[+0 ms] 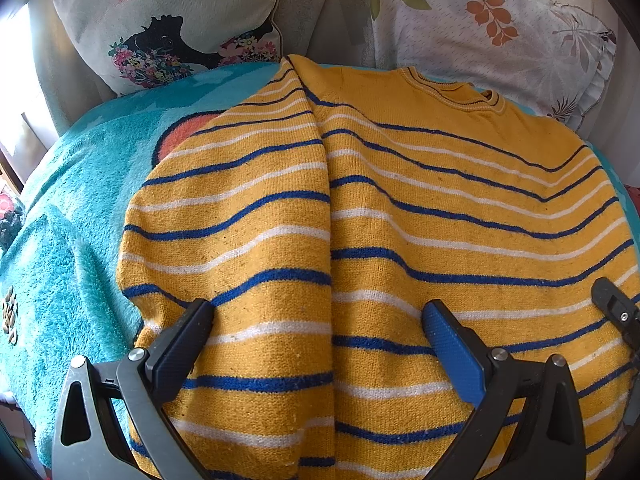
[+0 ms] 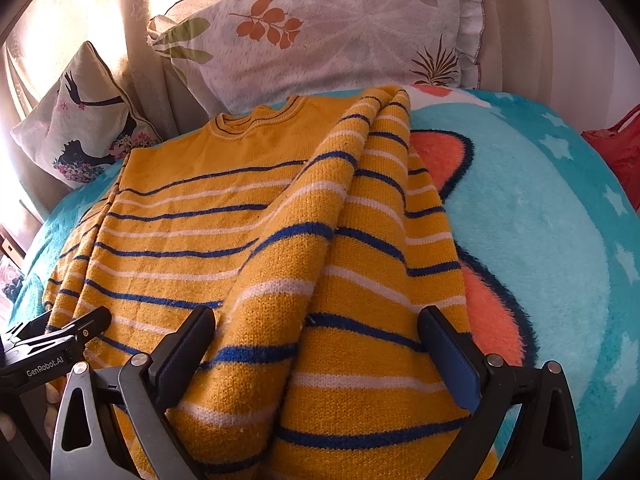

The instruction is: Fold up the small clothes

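Coarse knit sweater (image 1: pixel 400 220) lies on a fluffy plush blanket (image 1: pixel 80 200).

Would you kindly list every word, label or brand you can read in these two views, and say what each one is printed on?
"GenRobot.AI": white lettering on the black body of the left hand-held gripper, seen at the lower left of the right wrist view.
No other text is legible: the striped sweater, the blanket and the pillows show only patterns.

A yellow striped sweater (image 2: pixel 224 216) lies on the turquoise blanket (image 2: pixel 540 220), its sleeve (image 2: pixel 360 240) folded across the body; the right hand-held gripper (image 2: pixel 316 344) hovers spread above the sweater's hem.
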`<state>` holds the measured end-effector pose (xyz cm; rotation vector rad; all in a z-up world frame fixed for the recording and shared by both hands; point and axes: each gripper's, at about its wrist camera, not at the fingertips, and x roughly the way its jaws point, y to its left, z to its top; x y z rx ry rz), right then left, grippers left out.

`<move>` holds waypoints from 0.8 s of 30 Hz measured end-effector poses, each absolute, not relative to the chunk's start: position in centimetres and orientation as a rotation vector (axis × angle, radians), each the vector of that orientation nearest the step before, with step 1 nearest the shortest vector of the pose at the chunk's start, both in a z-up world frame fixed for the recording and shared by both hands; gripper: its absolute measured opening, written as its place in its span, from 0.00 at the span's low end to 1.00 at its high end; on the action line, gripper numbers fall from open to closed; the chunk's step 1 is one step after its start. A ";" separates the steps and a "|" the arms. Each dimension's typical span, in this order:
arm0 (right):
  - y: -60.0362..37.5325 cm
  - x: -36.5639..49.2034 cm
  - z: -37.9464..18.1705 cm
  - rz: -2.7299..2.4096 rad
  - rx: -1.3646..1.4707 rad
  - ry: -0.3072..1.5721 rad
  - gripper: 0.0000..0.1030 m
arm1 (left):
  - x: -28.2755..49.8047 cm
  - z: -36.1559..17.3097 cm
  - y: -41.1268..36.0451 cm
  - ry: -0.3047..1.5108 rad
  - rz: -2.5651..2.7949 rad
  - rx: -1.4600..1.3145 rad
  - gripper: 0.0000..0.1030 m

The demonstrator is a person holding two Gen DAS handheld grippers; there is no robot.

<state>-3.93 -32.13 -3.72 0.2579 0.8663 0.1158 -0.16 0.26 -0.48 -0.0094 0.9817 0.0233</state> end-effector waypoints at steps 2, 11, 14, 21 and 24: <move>-33.6 -5.1 -2.8 0.129 0.303 0.817 0.97 | -0.2 -0.5 0.2 0.981 0.023 -0.010 1.00; -43.0 -9.6 -3.9 -0.050 0.397 0.857 0.92 | -0.2 -0.5 0.2 0.981 0.022 -0.010 1.00; -43.3 -10.3 -5.2 0.004 0.466 0.868 0.84 | -0.2 -0.5 0.3 0.979 0.020 -0.013 1.00; -37.3 -9.7 -5.0 0.166 0.317 0.890 0.24 | -1.3 2.1 1.9 0.918 -0.038 -0.138 0.98; -37.6 -9.2 -5.0 0.274 0.416 0.908 0.08 | -2.5 4.8 3.5 0.850 -0.027 -0.188 0.98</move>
